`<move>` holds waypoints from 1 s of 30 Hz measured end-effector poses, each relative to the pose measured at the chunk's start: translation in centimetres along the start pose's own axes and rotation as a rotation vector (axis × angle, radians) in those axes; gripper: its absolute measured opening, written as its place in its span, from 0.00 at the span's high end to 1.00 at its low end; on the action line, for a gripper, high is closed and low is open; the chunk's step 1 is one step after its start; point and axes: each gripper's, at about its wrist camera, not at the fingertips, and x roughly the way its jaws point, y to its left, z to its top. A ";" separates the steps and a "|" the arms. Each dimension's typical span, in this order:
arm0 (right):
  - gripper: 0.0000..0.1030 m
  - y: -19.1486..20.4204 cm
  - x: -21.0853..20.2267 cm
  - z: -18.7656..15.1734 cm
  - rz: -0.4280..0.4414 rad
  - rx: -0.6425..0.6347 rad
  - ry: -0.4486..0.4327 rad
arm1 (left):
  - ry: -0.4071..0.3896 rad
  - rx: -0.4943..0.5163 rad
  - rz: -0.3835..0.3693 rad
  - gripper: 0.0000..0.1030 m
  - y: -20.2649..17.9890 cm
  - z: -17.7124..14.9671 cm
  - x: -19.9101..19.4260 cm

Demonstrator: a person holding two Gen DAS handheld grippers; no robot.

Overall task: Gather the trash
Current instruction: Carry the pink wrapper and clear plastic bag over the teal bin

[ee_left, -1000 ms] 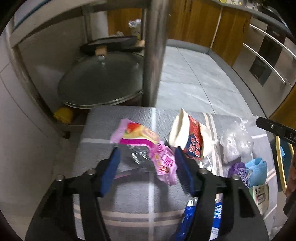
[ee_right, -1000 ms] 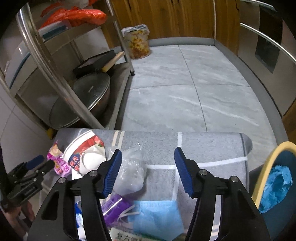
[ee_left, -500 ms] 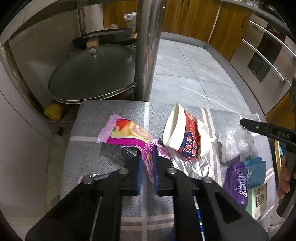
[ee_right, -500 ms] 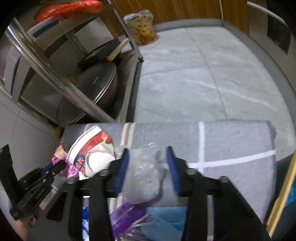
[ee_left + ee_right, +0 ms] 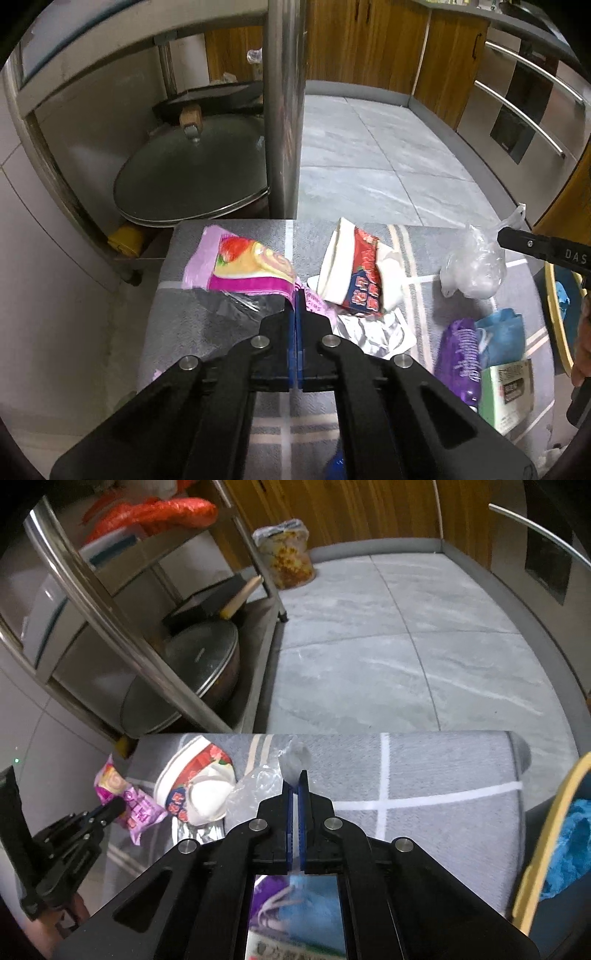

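Observation:
Trash lies on a grey striped mat (image 5: 173,332). My left gripper (image 5: 296,295) is shut on the edge of a pink snack wrapper (image 5: 243,267), which also shows in the right wrist view (image 5: 125,797). My right gripper (image 5: 294,781) is shut on a crumpled clear plastic bag (image 5: 273,779), which also shows in the left wrist view (image 5: 474,266). Between them lies a tipped red and white paper cup (image 5: 354,275) over a foil scrap (image 5: 373,328).
A purple wrapper (image 5: 460,350), a blue face mask (image 5: 502,334) and a green box (image 5: 509,387) lie at the mat's right. A yellow-rimmed bin (image 5: 546,834) holding blue trash stands right. A steel rack (image 5: 282,110) with a lidded pan (image 5: 192,181) stands behind.
Both grippers went from open to shut. The left closed on the pink wrapper and the right closed on the clear plastic bag after moving left over it.

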 end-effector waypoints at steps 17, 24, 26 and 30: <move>0.97 -3.1 -16.4 -2.8 -0.134 0.004 -0.156 | -0.179 0.096 -0.091 1.00 -6.8 -0.6 -12.4; 0.97 -7.8 -23.2 -5.2 -0.222 0.062 -0.220 | -0.195 0.183 -0.158 1.00 -12.8 -1.1 -14.7; 0.97 -8.9 -24.9 -6.0 -0.247 0.067 -0.240 | -0.197 0.208 -0.173 1.00 -14.5 -1.2 -14.8; 0.97 -11.3 -27.5 -7.5 -0.285 0.084 -0.266 | -0.198 0.275 -0.210 1.00 -18.6 -1.5 -14.9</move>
